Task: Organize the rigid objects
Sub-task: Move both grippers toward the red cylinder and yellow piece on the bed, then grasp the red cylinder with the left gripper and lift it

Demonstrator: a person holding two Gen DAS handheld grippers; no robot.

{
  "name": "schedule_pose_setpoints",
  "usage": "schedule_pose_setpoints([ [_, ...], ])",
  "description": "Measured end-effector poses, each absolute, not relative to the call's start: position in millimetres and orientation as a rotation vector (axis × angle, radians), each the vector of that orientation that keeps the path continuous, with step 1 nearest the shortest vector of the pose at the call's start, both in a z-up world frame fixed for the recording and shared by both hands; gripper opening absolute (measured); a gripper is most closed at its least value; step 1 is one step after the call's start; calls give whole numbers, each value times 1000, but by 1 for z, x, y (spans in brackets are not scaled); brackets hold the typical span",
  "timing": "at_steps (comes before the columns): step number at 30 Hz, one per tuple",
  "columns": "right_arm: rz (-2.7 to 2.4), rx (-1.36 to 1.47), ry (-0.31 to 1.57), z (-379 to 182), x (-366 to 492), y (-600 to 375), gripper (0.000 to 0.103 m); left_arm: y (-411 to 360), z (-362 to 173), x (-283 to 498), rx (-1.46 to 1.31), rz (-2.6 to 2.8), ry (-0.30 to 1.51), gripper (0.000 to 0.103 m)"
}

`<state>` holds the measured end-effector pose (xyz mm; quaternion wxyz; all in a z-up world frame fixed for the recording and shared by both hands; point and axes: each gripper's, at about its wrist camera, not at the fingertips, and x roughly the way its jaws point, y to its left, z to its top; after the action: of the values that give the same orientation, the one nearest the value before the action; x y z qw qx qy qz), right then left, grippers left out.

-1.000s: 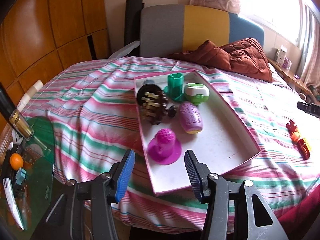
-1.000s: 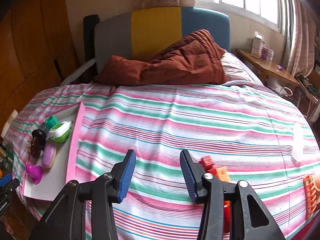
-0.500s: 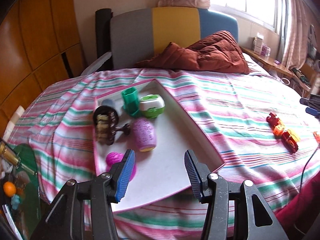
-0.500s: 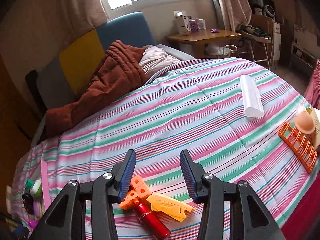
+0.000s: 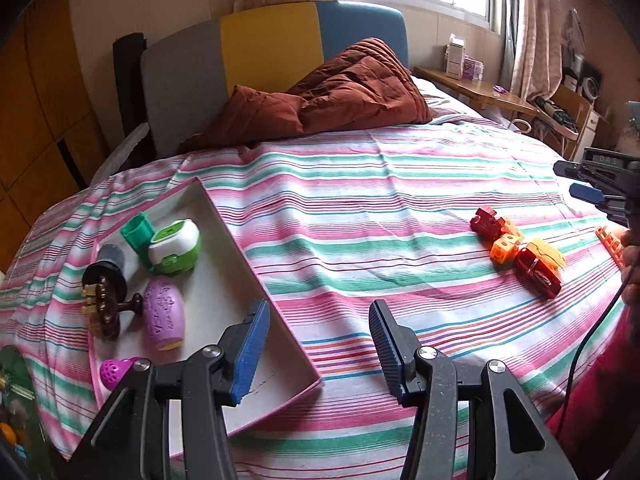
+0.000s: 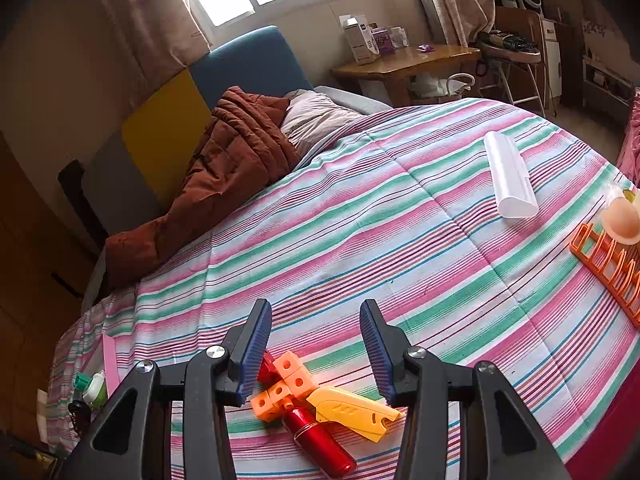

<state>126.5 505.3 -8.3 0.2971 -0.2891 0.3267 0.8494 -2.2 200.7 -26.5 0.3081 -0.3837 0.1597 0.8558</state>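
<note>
A white tray with a pink rim (image 5: pixel 280 332) lies on the striped bed at the left. In it are a green cup (image 5: pixel 138 234), a green-and-white case (image 5: pixel 176 246), a brown hair claw (image 5: pixel 106 304), a purple bottle (image 5: pixel 164 316) and a magenta piece (image 5: pixel 114 372). My left gripper (image 5: pixel 316 344) hovers open over the tray's near right corner, holding nothing. On the sheet at the right lies a cluster of orange blocks (image 6: pixel 284 384), a yellow part (image 6: pixel 352 412) and a red cylinder (image 6: pixel 320 444). My right gripper (image 6: pixel 316 344) stands open just above and behind the cluster, with nothing between its fingers.
A white tube case (image 6: pixel 508 176), an orange rack (image 6: pixel 612 276) and a peach round item (image 6: pixel 622 220) lie at the bed's right side. A brown quilt (image 5: pixel 340 92) is heaped at the headboard. A wooden side table (image 6: pixel 404 60) stands beyond the bed.
The left gripper has swung right, so the tray slid to the left of its view. The right gripper rolled and moved over the toy cluster, then held still.
</note>
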Motion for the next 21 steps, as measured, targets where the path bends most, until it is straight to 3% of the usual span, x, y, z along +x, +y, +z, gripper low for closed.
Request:
schedule_pose_setpoints([
  [15,2215,-745,978,-15,134,516,47,312,-53,16,-1079,1942,454,52],
  [21,2209,-746,1008,-17,133,518,47,348,-62,27,-1171,1781,379,52],
])
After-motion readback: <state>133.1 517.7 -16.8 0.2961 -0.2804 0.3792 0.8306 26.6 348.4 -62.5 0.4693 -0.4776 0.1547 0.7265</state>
